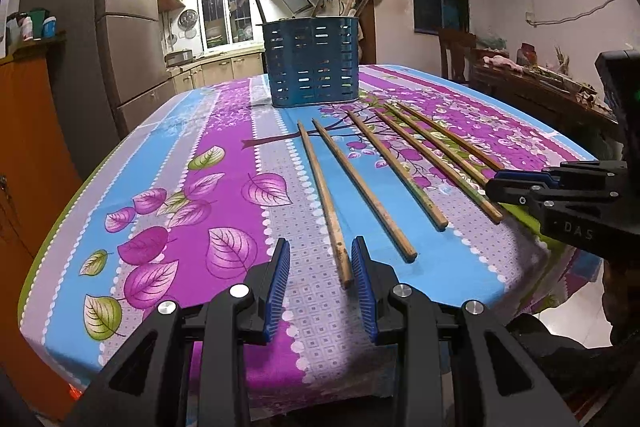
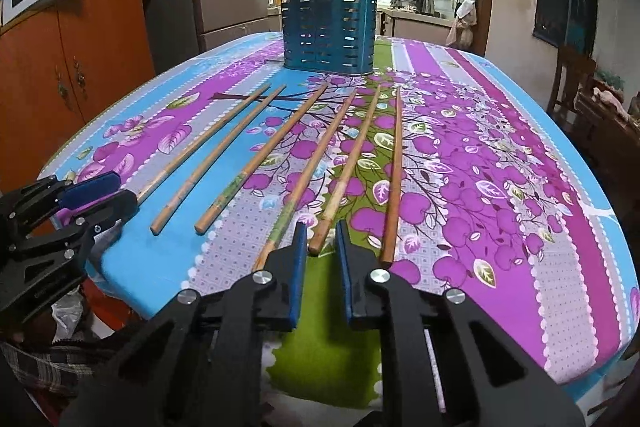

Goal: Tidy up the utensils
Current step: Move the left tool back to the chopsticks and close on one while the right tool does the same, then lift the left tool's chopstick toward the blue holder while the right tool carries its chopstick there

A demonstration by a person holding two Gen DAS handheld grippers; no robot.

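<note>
Floral tablecloth [image 1: 224,163], six chopsticks [image 1: 362,183] before both gaping, empty tongs [image 1: 320,291] [image 2: 322,267].

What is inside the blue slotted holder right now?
A few long handles stick up out of the blue slotted holder. Through the slots only glimpses show; which utensils they are and what lies at the bottom stay hidden.

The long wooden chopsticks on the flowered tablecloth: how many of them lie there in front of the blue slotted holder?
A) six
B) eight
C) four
A: six long wooden chopsticks lie side by side on the flowered tablecloth in front of the blue slotted holder; both wrist views show the same count.
</note>
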